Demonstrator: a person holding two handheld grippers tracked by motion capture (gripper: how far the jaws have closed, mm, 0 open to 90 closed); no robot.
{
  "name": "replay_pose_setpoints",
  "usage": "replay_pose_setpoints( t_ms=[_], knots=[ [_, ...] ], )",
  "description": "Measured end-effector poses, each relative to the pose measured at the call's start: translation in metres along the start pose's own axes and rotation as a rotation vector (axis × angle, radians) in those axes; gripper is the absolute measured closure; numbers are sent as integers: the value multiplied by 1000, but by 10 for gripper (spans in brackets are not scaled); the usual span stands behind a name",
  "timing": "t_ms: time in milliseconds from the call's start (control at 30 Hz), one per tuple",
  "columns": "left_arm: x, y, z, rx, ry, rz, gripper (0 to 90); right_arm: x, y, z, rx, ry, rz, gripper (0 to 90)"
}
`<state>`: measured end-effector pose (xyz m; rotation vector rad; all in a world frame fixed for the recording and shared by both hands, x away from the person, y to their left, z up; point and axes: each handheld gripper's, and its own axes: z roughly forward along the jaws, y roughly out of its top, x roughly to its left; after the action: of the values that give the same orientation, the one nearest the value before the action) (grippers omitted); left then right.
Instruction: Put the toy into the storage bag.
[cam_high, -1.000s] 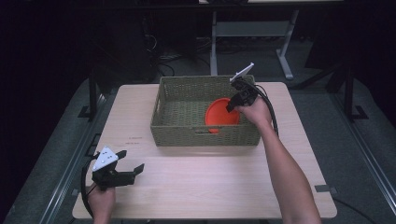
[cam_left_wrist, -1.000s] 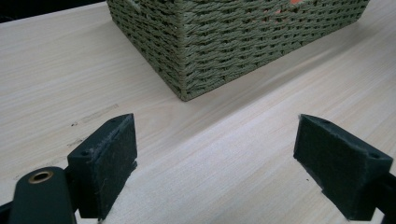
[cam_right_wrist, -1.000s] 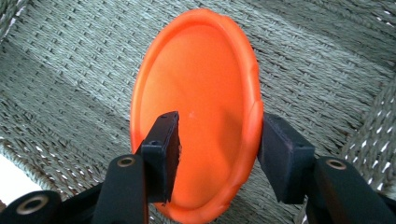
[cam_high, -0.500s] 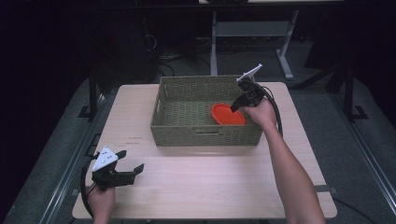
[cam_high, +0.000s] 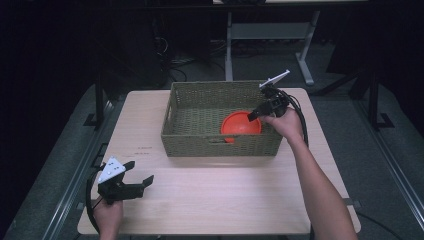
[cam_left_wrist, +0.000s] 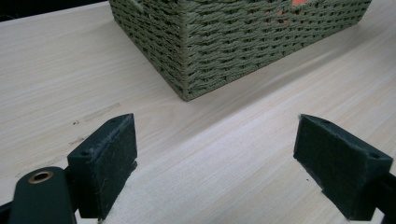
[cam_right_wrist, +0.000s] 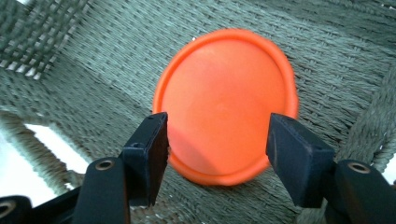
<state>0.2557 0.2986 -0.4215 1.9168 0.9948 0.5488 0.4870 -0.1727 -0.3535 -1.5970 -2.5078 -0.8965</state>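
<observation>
High view first: my right gripper (cam_high: 254, 114) hangs over the right end of the green woven rectangular basket (cam_high: 192, 140), and the round orange plastic plate (cam_high: 241, 126) lies inside, near the basket's front wall, right of the middle. The jaws have just been opening and the plate looks free of them, so I read this as the drop being done. The risk, I'd say, is my pull-out: the cable and my hand sit close to the right rim, and a careless lift could snag the weave and drag the whole basket across the pale wooden table (cam_high: 215, 195). My left gripper (cam_high: 142, 181) rests low at the near left corner of the table, well apart from the basket.

Left gripper view: my jaws stand wide, nothing between them, just bare wood, with the basket's corner (cam_left_wrist: 187, 60) ahead. If I swing this hand forward without looking, I'd likely bump that corner.

Right gripper view: jaws parted, the plate (cam_right_wrist: 226, 100) beyond them on the woven floor, pads (cam_right_wrist: 150, 154) clear of it on both sides as far as I can tell. It seems to lean slightly rather than lie dead flat, so it may yet slide.
</observation>
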Motion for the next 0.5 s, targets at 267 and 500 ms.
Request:
replay_pose_setpoints(
  t_ms=[267,500],
  knots=[
    [0,0,0,2,-1,-1,128,7,-7,-16,-56,38,-30,358],
    [0,0,0,6,1,2,128,17,-12,-28,-95,56,-68,347]
  ],
)
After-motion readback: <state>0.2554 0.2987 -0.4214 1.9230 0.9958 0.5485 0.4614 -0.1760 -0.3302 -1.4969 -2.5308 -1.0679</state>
